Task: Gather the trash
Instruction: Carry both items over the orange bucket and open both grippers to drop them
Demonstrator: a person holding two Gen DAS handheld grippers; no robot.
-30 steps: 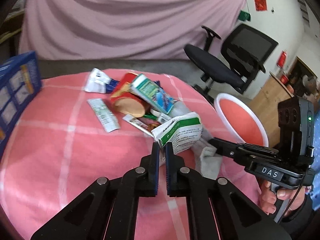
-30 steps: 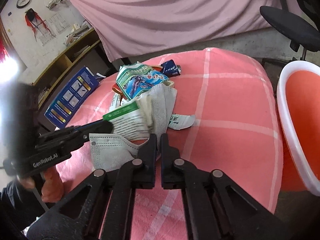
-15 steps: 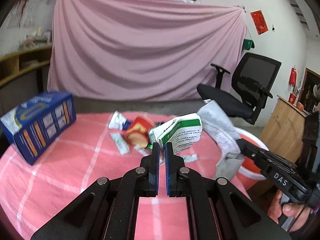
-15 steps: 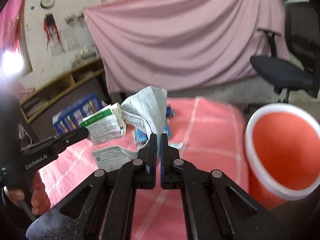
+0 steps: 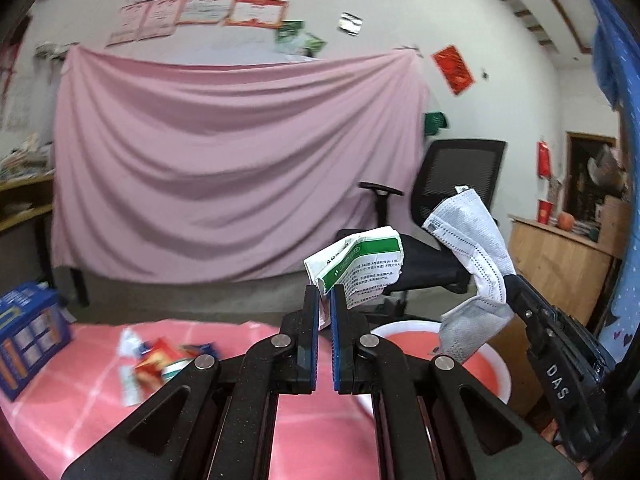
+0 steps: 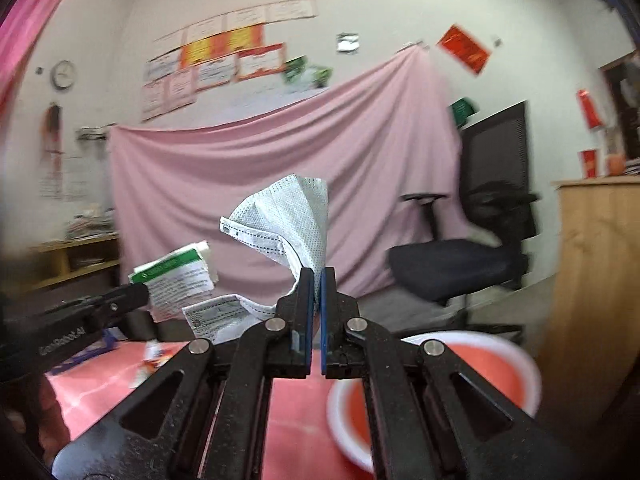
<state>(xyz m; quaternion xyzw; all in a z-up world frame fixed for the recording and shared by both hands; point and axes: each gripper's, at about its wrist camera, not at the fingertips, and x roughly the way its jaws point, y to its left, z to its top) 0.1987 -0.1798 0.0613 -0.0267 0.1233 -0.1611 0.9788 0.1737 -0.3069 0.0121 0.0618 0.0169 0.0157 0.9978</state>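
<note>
My left gripper (image 5: 325,294) is shut on a white and green paper carton (image 5: 360,270) and holds it high above the pink table. My right gripper (image 6: 317,276) is shut on a grey face mask (image 6: 288,216), also lifted. The mask also shows in the left wrist view (image 5: 474,256), and the carton in the right wrist view (image 6: 176,280). The orange bin with a white rim (image 5: 494,364) stands low beyond the table's right edge; it also shows in the right wrist view (image 6: 524,360). More wrappers (image 5: 160,364) lie on the table.
A blue box (image 5: 28,332) stands at the table's left edge. A black office chair (image 5: 452,200) stands behind the bin, in front of a pink curtain (image 5: 224,168). A wooden cabinet (image 5: 560,256) is at the right.
Both grippers have risen from the table with the carton and the mask and moved right, toward the bin. The trash pile is now far below at the left.
</note>
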